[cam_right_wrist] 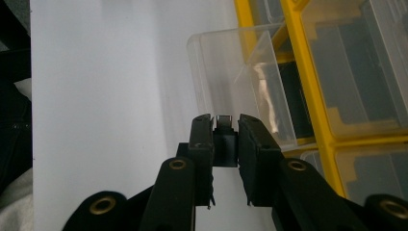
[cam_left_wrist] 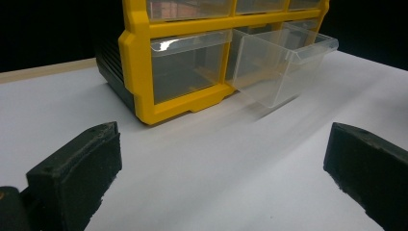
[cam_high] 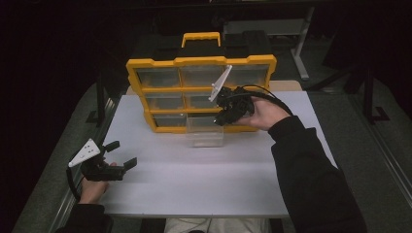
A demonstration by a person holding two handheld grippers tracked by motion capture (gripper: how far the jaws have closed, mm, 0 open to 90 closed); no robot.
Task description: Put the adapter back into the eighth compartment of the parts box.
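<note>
Over the pulled-out clear drawer of the yellow organizer, right hand-held gripper pinches a small dark part w/ thin grip, so it could slip & miss onto the surface; left hand-held gripper spread, idle.

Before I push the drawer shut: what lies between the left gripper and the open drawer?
Only bare white table between the left gripper and the open drawer, per the left gripper view.

Bright yellow frame on the organizer, black at its back; clear drawer pulled out over the plain white bench; black right gripper pinching a small dark piece; black left gripper
</note>
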